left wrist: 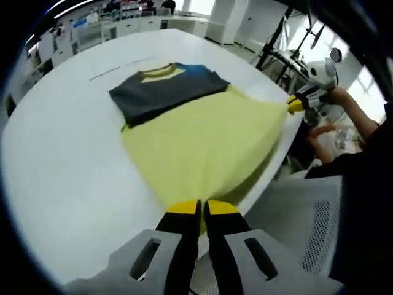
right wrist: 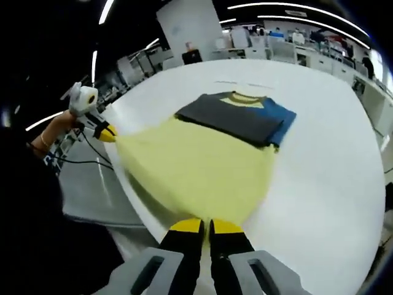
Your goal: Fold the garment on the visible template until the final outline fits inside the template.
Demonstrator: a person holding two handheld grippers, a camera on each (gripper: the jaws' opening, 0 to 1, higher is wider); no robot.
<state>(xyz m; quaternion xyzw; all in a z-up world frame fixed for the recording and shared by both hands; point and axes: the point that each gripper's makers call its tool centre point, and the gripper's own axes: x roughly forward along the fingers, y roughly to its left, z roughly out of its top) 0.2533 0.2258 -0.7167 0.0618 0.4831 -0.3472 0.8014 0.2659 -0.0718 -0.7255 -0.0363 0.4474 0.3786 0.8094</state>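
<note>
Left gripper fingers pinched closed on the yellow hem of the garment; right gripper the same at the other hem corner, at 6 o'clock in both views. Hem lifted, stretched between them. Judged early: sleeves look folded in, body fold left; template line barely visible at 11 o'clock. White round worktop; lab benches and ceiling strip lights beyond.

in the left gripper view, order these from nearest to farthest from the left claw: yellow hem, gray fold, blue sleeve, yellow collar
1. Yellow hem: at the left claw, by the table's near edge.
2. Gray fold: mid-table, past the yellow cloth.
3. Blue sleeve and yellow collar: at the far end, side by side, too close to call.
</note>
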